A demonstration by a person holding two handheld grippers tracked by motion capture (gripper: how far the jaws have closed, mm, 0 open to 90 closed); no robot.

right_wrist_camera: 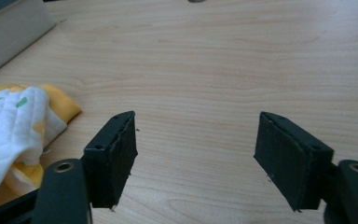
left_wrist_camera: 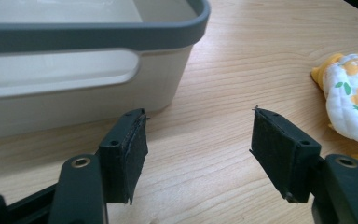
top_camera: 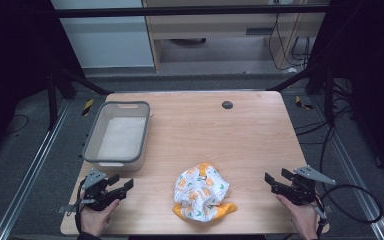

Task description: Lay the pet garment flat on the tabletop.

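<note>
Both tongs stand spread wide with only bare desk (top_camera: 250,135) between their jaws, holding and touching nothing. The left tongs (top_camera: 121,182) sit at the near left corner, just in front of the bin (top_camera: 92,145); the right tongs (top_camera: 278,177) sit at the near right. The cloth (top_camera: 202,192), white with orange flowers, lies crumpled between them at the near edge, apart from both. The left gripper view (left_wrist_camera: 198,140) shows the bin's handle slot close up; the high view shows the dark disc (top_camera: 227,104) near the far edge.
</note>
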